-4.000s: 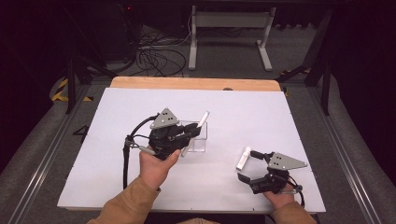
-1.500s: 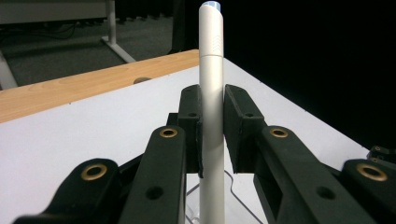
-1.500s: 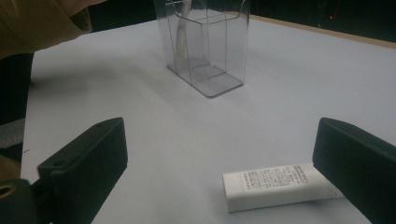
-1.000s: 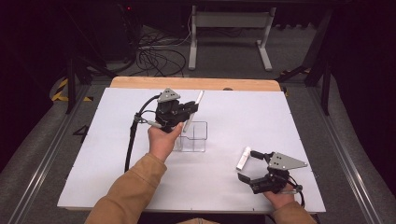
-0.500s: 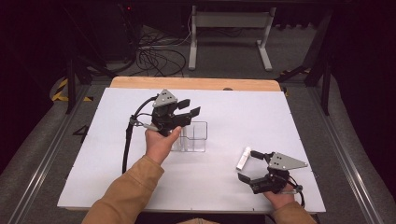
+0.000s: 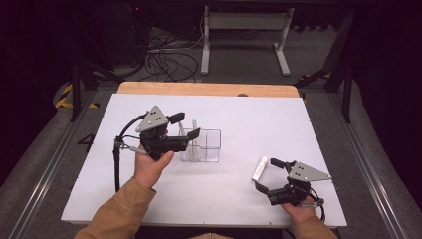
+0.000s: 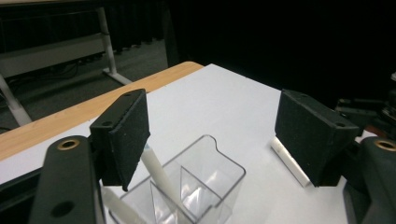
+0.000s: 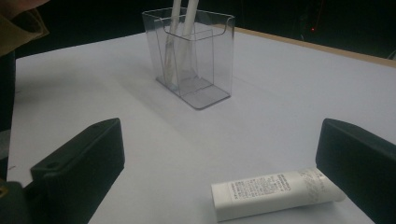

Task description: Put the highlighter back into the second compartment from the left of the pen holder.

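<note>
Clear plastic, the divided holder stands mid-table on the white sheet in the high view, two white sticks leaning in its left compartments; the left gripper hovers beside it, jaws wide, holding nothing. The right gripper rests near the table's front edge.

From the left gripper view, one stick slants against the holder's rim, so it stays upright.

Right gripper view: wide jaws flank a flat-lying white squeeze tube, probably lined up for a grasp.
</note>
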### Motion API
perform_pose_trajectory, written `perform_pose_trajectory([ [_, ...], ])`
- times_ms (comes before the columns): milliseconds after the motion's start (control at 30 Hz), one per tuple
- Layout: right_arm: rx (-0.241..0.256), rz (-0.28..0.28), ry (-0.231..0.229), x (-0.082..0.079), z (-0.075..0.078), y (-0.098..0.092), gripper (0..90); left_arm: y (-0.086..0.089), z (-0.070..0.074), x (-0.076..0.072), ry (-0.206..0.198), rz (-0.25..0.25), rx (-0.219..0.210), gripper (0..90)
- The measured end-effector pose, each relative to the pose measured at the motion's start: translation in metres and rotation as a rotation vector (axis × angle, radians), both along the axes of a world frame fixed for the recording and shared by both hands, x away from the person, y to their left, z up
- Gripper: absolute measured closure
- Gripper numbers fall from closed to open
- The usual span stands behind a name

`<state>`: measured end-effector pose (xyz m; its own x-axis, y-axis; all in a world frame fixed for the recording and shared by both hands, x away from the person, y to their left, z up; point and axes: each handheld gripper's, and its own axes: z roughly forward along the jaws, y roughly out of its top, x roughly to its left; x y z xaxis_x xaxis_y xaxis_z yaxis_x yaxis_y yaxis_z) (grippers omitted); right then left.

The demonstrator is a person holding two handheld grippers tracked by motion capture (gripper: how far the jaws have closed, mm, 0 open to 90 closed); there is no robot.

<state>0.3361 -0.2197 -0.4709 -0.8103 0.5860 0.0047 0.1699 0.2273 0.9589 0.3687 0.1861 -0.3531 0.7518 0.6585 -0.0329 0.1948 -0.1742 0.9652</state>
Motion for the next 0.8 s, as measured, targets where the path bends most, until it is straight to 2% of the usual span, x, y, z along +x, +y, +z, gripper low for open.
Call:
perform_pose_trajectory([
  [200, -0.002, -0.004, -0.017, -0.002, 0.002, 0.001, 0.5, 0.019, -0.009, -0.017, -0.005, -0.002, 0.011, 19.1],
  [367, 0.026, -0.001, -0.019, -0.005, 0.006, 0.001, 0.1, 0.035, -0.021, -0.027, -0.008, 0.019, 0.030, 13.3],
  [567, 0.035, -0.003, -0.027, -0.008, 0.013, 0.001, 0.0, 0.055, -0.037, -0.036, 0.006, 0.035, 0.008, 9.5],
  [700, 0.031, -0.022, -0.044, -0.010, 0.016, 0.001, 0.0, 0.063, -0.044, -0.039, 0.015, 0.081, 0.006, 8.5],
  [800, 0.035, -0.036, -0.054, -0.011, 0.019, -0.001, 0.0, 0.068, -0.047, -0.042, 0.011, 0.084, 0.002, 8.4],
])
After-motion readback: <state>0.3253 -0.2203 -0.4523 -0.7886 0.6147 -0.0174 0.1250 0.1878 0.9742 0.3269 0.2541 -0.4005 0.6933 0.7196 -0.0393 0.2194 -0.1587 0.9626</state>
